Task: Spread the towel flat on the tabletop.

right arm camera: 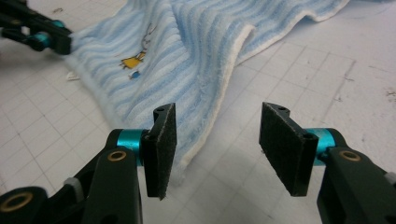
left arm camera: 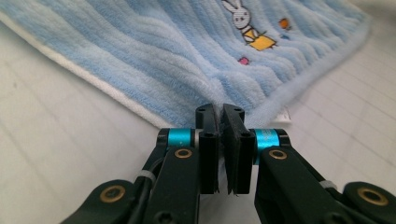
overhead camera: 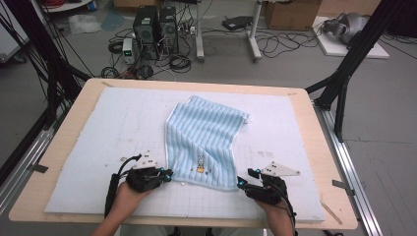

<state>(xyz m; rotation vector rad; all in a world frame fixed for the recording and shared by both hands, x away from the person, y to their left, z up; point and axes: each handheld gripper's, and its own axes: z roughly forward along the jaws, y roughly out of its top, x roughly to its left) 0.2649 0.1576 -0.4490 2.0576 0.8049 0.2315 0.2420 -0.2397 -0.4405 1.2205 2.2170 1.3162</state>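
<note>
Blue striped towel (overhead camera: 206, 140) lies rumpled mid-counter, far edge folded over. Left gripper (overhead camera: 167, 173) clenched on near-left corner of towel. Right gripper (right arm camera: 217, 140) spread wide, grasping nothing, just beside near-right corner; that pinch likely remains. Fabric plush, ribbed, white-edged, bunny embroidery (left arm camera: 247, 25). Foam mat (overhead camera: 113, 128) gridded.

A towel (overhead camera: 204, 142) is laid mid-mat (overhead camera: 98, 147) on the table (overhead camera: 314, 137). The left gripper (overhead camera: 168, 173) is set at its near left corner, the right gripper (overhead camera: 241, 183) beside its near right corner.
</note>
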